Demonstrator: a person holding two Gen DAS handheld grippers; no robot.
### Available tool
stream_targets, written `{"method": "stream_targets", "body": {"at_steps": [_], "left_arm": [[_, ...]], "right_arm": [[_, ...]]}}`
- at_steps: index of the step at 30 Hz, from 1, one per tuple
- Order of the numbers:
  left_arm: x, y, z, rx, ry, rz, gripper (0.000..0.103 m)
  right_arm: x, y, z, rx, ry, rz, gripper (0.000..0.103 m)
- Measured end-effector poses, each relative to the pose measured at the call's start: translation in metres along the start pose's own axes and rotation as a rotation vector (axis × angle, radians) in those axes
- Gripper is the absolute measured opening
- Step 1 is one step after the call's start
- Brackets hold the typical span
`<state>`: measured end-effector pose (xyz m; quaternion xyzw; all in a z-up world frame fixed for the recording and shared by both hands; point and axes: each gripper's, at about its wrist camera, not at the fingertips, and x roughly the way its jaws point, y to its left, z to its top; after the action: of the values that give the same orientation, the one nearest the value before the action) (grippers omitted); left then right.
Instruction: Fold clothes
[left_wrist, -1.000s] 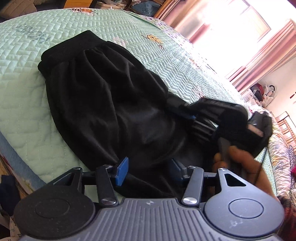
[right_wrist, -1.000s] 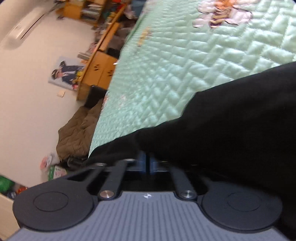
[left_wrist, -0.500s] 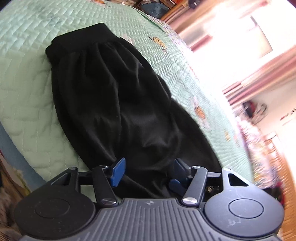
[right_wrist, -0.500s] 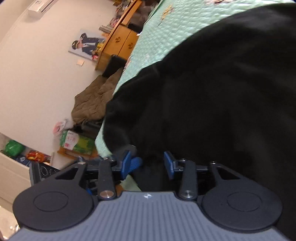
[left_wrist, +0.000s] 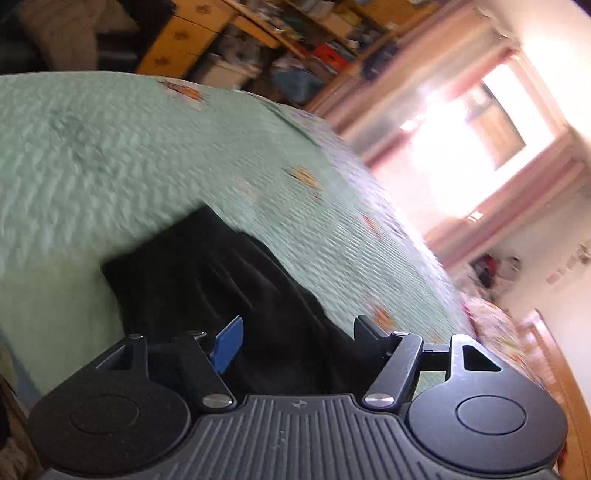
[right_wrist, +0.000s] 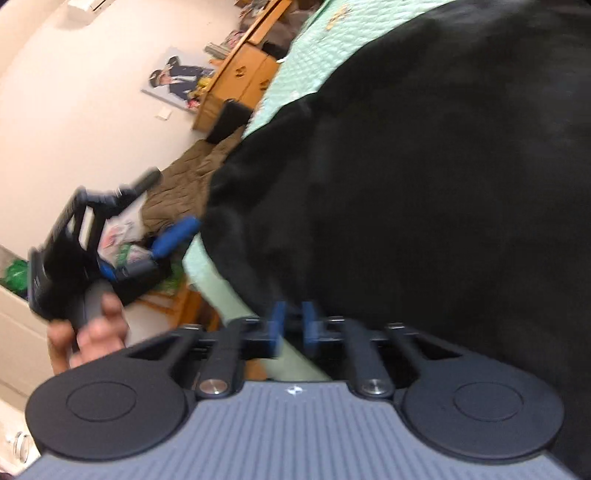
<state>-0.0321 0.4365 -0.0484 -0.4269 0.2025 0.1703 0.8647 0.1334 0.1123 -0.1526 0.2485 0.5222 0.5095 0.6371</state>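
Black garment (left_wrist: 221, 288) lies on green quilted bed (left_wrist: 110, 155), near edge. Left gripper (left_wrist: 295, 332) fingers wide, just been opening, nothing gripped. Right gripper (right_wrist: 293, 323) fingers pinched together, just closed at garment's edge.

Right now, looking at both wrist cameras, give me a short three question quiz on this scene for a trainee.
1. True or false: the black garment lies on a green quilted bedspread.
2. Which tool has its jaws apart? A: left tool. B: right. C: both.
3. In the right wrist view, what grips the left tool's handle?
Key: 1 true. 2 A; its jaws have just been opening, garment seen between them, not pinched; the right tool is shut. 3 a hand.
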Motion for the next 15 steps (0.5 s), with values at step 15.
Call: {"method": "stream_targets", "body": {"at_steps": [15], "left_arm": [[0.045,0.046,0.025,-0.101,0.064,0.092,0.055]], "right_arm": [[-0.004,-0.004,-0.005,-0.036,0.033,-0.026,0.0]]}}
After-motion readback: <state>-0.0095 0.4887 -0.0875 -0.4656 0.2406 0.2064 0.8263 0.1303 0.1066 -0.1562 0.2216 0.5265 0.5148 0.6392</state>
